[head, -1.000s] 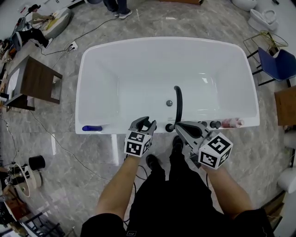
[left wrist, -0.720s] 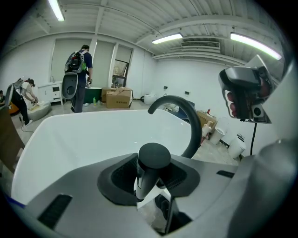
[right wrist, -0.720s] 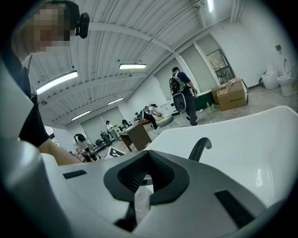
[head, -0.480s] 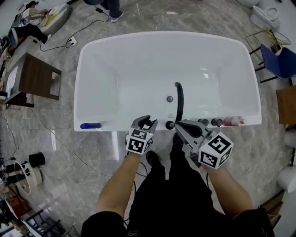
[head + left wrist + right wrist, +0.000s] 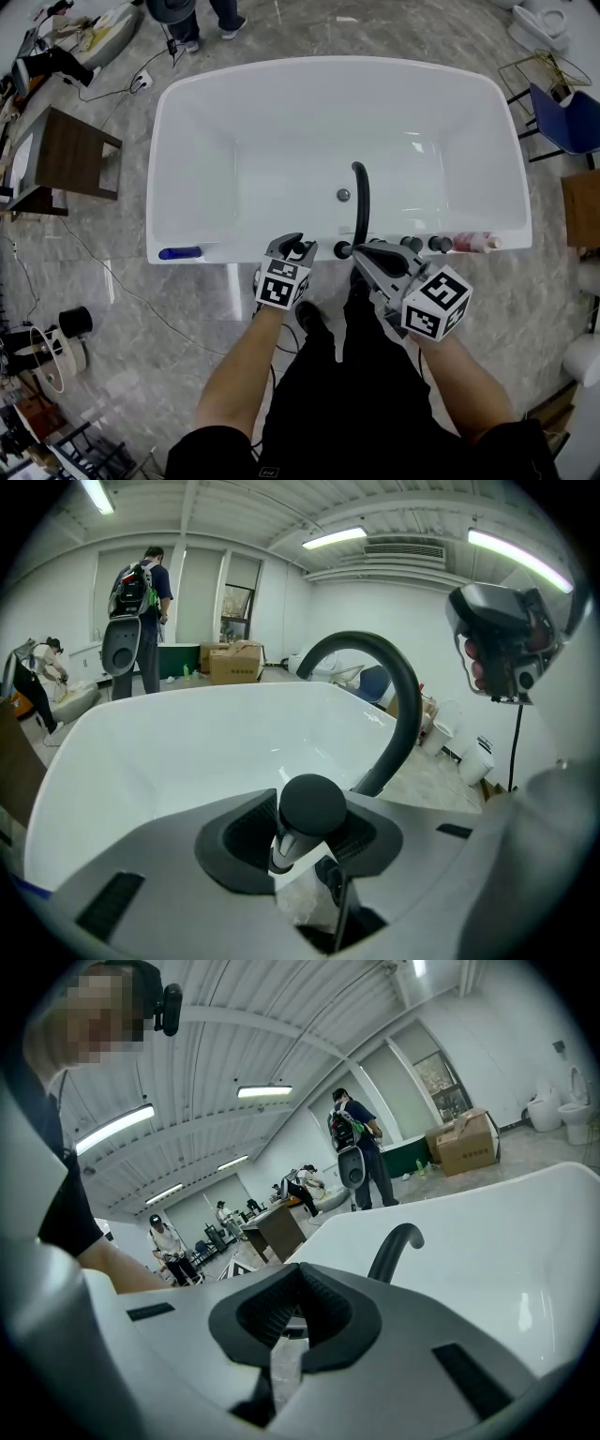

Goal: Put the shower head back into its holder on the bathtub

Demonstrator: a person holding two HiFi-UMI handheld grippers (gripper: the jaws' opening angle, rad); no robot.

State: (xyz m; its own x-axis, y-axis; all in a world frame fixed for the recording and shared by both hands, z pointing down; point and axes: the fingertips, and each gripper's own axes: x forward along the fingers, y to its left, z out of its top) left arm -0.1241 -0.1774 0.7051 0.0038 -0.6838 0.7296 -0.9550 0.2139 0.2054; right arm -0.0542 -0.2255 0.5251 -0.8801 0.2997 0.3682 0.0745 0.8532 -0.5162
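Left forearm reaches to bathtub (image 5: 211, 251) rim; left gripper (image 5: 296, 249) tilts down, jaws clamping the shower head (image 5: 311, 806).

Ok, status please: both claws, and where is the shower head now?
Left claw shut on shower head, at bathtub rim. Right claw shut, empty. Black spout just beside it.

There is one white bathtub (image 5: 192, 178), with one black curved spout (image 5: 360, 202) and one round metal drain (image 5: 343, 195). Its rim carries one blue cylindrical object (image 5: 180, 253) and one pink bottle (image 5: 473, 243). Two hand-held grippers show: one left hand-held gripper (image 5: 296, 247) and one right hand-held gripper (image 5: 367, 255), each bearing one marker cube. There is one black round-topped shower head (image 5: 312, 808) on a chrome neck, and one blue chair (image 5: 567, 117).
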